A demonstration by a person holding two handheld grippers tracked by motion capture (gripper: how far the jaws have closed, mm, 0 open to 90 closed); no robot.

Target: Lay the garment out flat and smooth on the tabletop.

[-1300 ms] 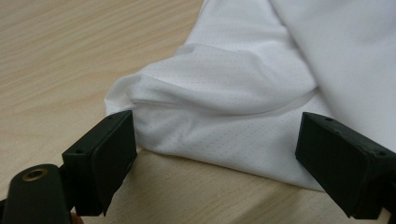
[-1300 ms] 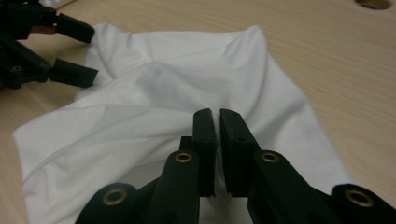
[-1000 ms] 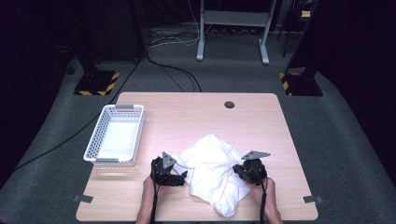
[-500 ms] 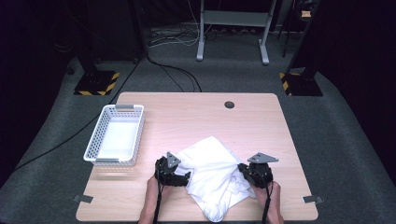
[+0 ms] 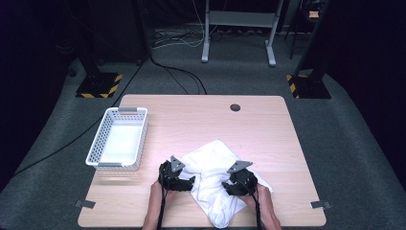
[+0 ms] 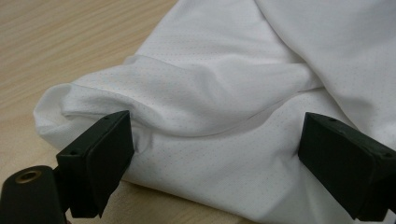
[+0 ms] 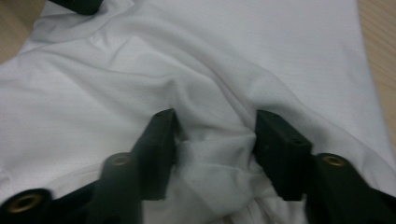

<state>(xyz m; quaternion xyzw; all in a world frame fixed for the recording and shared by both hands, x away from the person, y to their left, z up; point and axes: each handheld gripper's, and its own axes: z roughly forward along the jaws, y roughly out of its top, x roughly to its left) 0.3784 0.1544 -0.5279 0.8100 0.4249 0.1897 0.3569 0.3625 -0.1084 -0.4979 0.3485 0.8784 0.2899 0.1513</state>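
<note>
A crumpled white cloth (image 5: 214, 168) lies on the wooden table (image 5: 201, 122) near its front edge, and its lower end reaches that edge. My left gripper (image 5: 186, 181) is at the cloth's left border. Its jaws stand wide open (image 6: 215, 149) around a rolled fold of the cloth (image 6: 210, 93), with the pads (image 6: 100, 154) resting on the fabric. My right gripper (image 5: 233, 186) sits on the cloth's right part. Its jaws (image 7: 215, 140) have closed partway on a bunched ridge of the cloth (image 7: 219, 60), and wrinkles spread out from the pinch.
A white perforated basket (image 5: 98, 143) stands at the table's left side, with nothing in it. A round cable hole (image 5: 234, 107) is near the far edge. Tape marks sit at both front corners. Stands and cables are on the floor beyond the table.
Both grippers and the cloth have slid toward the table's front edge. The cloth is more bunched, and its lower end now reaches the edge.
</note>
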